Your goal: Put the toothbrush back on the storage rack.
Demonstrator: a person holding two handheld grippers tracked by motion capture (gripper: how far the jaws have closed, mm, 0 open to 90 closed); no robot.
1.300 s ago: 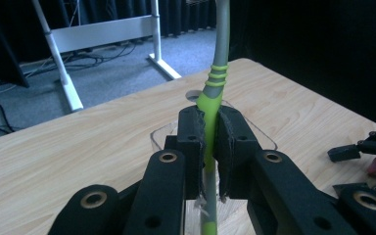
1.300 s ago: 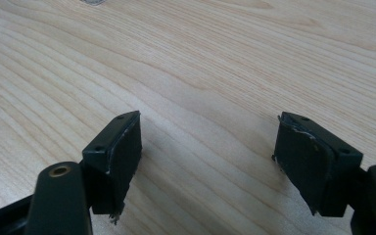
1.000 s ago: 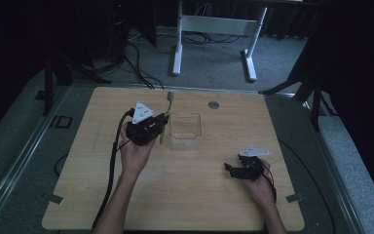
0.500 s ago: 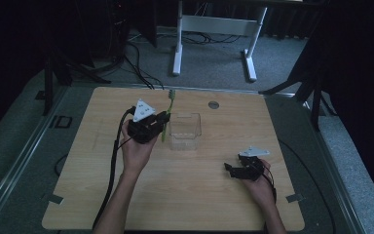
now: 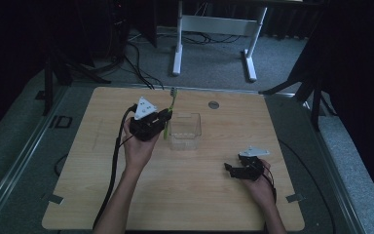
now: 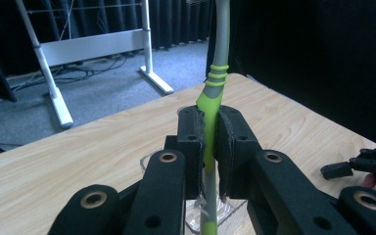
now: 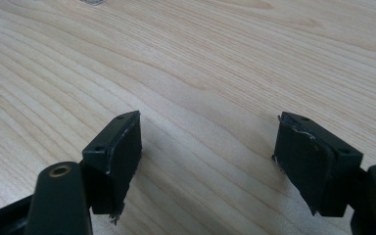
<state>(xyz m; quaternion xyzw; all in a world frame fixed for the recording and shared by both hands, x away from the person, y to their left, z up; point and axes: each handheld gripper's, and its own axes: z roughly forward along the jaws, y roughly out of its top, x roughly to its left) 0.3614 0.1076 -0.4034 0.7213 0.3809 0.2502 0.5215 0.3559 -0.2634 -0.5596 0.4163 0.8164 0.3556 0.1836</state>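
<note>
One green toothbrush (image 5: 169,113), one clear plastic container (image 5: 185,131) and two handheld grippers share a wooden bench (image 5: 97,204). The left gripper (image 5: 164,118) is clamped on the toothbrush's handle just beside the container's left wall, holding it above the bench. The toothbrush stands nearly upright, its long axis running from the jaws up and away toward the bench's far edge, head uppermost. The container sits directly next to the toothbrush's lower end. The right gripper (image 5: 230,168) rests on the bench well apart, near the right front, its jaws spread wide over bare wood. A small round metal disc (image 5: 214,105) lies near the far edge.
</note>
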